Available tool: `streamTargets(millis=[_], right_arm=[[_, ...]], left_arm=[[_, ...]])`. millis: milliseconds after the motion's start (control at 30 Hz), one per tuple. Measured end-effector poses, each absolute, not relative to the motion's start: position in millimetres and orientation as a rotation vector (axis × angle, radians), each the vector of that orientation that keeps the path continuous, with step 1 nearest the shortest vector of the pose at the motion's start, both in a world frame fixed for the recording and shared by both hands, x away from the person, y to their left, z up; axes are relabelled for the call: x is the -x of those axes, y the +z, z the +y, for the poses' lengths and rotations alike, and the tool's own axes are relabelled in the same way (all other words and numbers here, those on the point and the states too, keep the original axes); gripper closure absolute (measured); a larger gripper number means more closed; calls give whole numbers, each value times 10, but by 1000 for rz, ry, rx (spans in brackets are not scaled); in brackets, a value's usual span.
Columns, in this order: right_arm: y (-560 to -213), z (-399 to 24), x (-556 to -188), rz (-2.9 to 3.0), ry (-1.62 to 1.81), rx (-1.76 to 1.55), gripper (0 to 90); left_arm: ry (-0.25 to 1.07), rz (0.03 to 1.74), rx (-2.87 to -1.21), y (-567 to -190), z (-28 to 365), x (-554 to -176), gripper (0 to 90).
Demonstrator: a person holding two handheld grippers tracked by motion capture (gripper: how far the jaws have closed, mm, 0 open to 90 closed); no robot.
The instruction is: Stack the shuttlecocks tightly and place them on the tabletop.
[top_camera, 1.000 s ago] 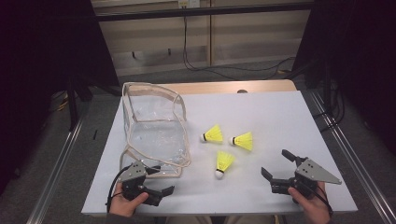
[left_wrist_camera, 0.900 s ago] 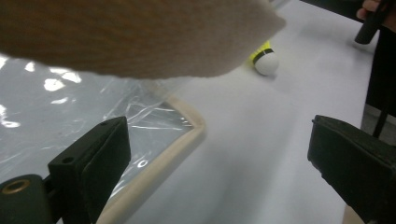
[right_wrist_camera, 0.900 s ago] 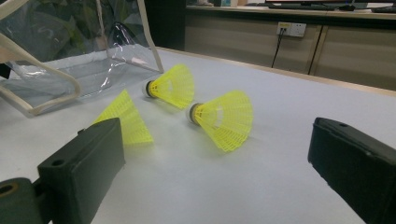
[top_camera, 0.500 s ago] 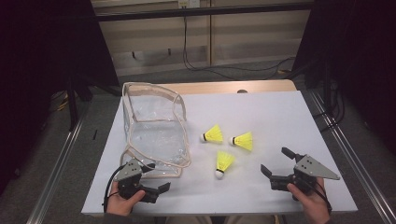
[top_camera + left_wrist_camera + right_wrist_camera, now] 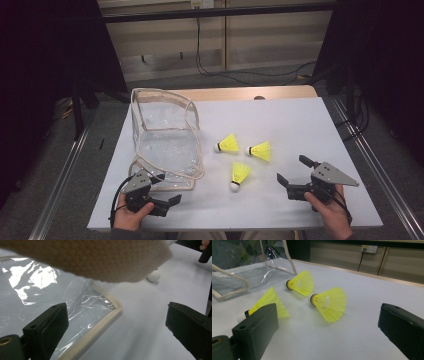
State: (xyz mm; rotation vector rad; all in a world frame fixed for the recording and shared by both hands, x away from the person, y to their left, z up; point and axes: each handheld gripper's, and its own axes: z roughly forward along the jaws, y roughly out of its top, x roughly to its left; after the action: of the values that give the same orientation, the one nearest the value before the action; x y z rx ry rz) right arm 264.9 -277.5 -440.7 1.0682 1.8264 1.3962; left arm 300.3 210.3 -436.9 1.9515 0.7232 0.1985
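At the left of the high view, the left tool (image 5: 167,197) sits low near the front edge of the white worktop (image 5: 300,120), held in the person's left hand (image 5: 131,216). Its jaws stand wide apart and grip nothing. In the left gripper view one jaw lies over the clear plastic and the other over bare worktop, with the cream-piped corner of the bag between them.

The clear plastic bag (image 5: 165,140) stands just beyond that tool, on the left half of the worktop, its mouth open and its cream trim curling down toward the front edge.

To the right of the bag lie three yellow shuttlecocks, all on their sides, close together but not touching. The far-left shuttlecock (image 5: 228,144) is nearest the bag, with its white cork pointing at the bag. The far-right shuttlecock (image 5: 260,150) lies just beside it, cork also to the left. The near shuttlecock (image 5: 239,175) lies in front of those two, cork toward the person.

At the right, the right tool (image 5: 295,176) is held in the right hand (image 5: 331,212), near the front edge. Its jaws are also spread wide and empty, pointing toward the shuttlecocks, near them but apart.
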Motion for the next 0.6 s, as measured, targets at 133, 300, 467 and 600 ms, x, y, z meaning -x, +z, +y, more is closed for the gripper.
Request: streamTargets(millis=[133,300,467,600], right_arm=[[-4409,-2769,-2673,1839,1390,-1077,19],[-4407,-2758,-2697,1849,1381,-1089,13],[-4409,-2749,-2721,1862,1376,-1087,14],[-4398,-2738,-2743,1862,1373,-1091,14]], left_arm=[[199,720,-1951,-4367,2111,-3004,41],[203,727,-1944,-4364,2120,-3001,41],[211,723,-1956,-4361,2117,-2999,40],[210,724,-1954,-4360,2115,-2998,38]])
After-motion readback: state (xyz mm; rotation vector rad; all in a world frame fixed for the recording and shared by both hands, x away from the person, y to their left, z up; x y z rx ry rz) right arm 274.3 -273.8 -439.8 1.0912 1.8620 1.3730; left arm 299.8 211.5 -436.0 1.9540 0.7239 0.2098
